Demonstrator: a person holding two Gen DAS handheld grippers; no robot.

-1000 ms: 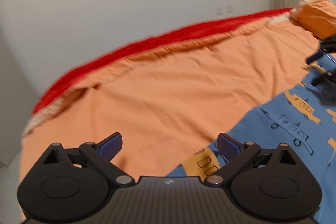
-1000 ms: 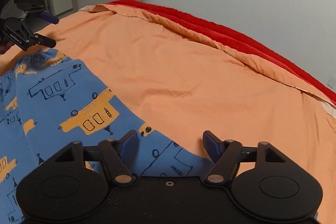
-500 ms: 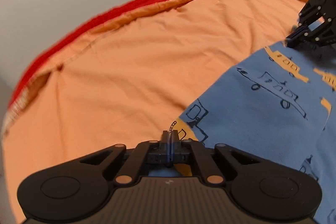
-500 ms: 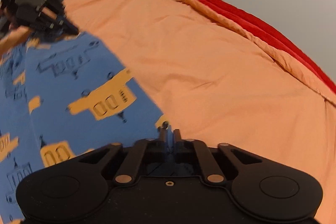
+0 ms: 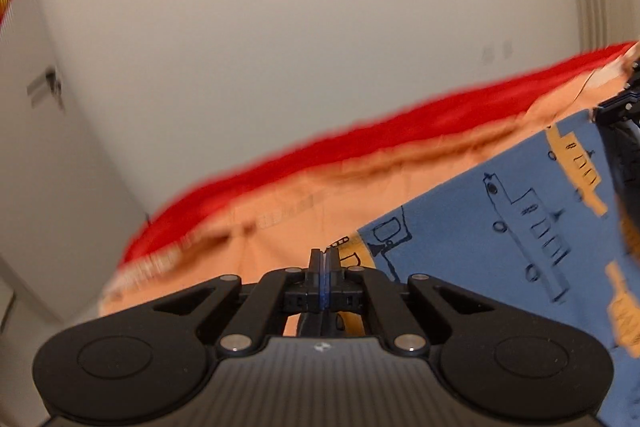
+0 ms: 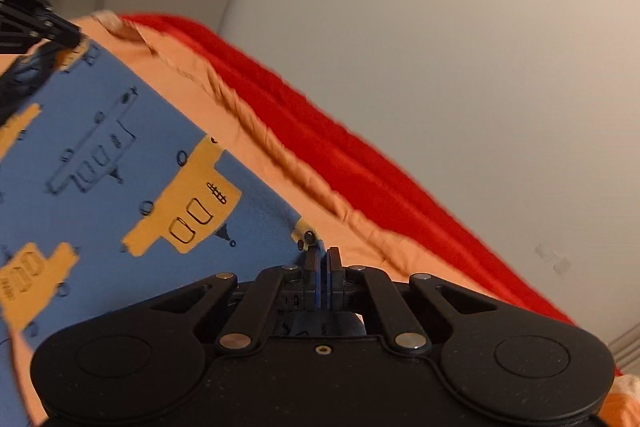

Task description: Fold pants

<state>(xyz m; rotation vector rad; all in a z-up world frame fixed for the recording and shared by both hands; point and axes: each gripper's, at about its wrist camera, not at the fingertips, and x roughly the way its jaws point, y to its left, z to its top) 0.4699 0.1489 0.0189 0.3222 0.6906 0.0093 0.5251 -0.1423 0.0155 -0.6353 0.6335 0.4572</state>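
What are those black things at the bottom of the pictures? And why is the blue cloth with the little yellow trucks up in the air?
Those black things are two pinching tools, like big tweezers. A person holds one in each hand, and each tool carries a small camera looking out over its tips. One picture comes from the left gripper, the other from the right gripper. Both are pinched shut on an edge of the blue pants, so the cloth stretches between them above the orange bedsheet. Each tool can be seen in the corner of the other's picture. A red blanket lies along the bed's far side, by the pale wall. The person is folding the pants.
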